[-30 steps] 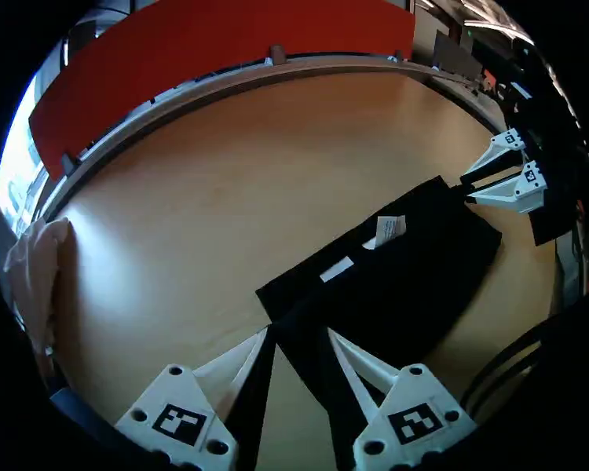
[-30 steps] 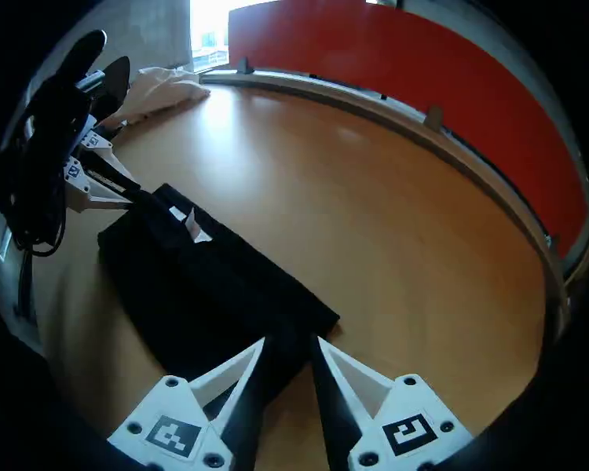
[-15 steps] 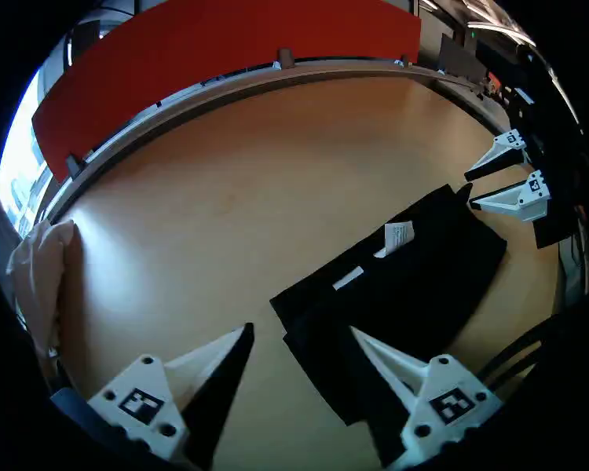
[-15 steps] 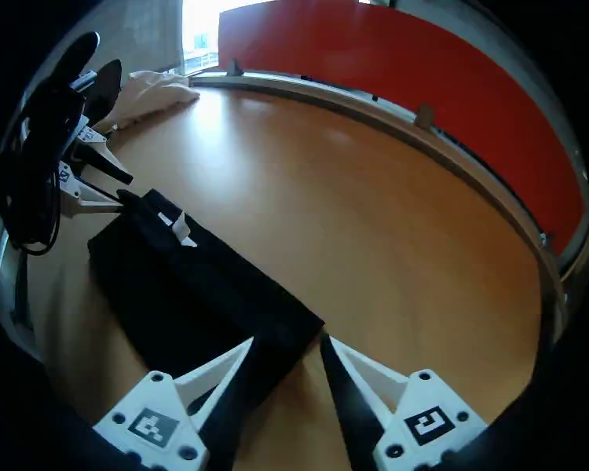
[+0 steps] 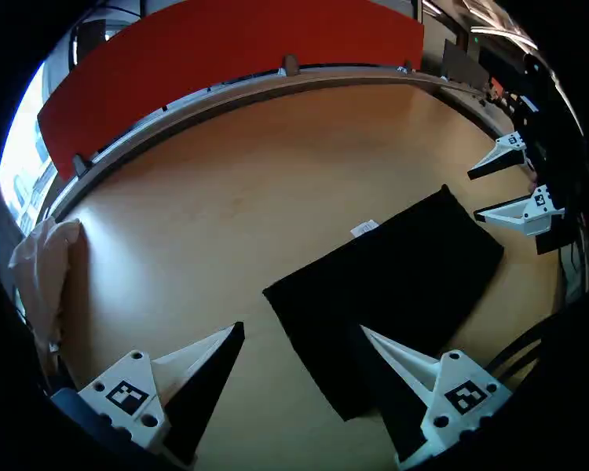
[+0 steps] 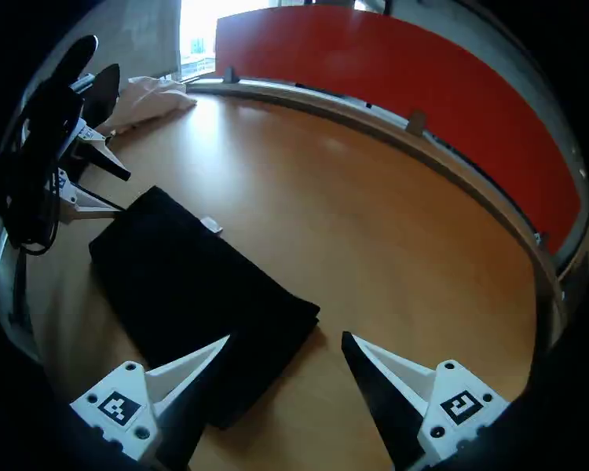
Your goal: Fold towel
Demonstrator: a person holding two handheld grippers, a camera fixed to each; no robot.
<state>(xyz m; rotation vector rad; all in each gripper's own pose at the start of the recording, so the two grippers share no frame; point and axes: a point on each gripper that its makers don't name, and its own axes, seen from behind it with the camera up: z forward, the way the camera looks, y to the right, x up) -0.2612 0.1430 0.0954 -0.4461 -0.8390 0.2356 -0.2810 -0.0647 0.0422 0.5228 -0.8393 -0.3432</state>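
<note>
On the worktop (image 5: 239,196) the towel (image 5: 389,290) lies folded flat, and we risk pulling its top layer open if a low finger snags an edge. Our left gripper (image 5: 301,330) and right gripper (image 6: 285,337) both gape wide, holding nothing. The towel's near end lies between the left fingers (image 5: 404,367), spreading toward 2 o'clock.

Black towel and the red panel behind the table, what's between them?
Bare wooden tabletop, apart from a small white tag at the black towel's far edge, up to the red panel; the left gripper view shows this.
</note>
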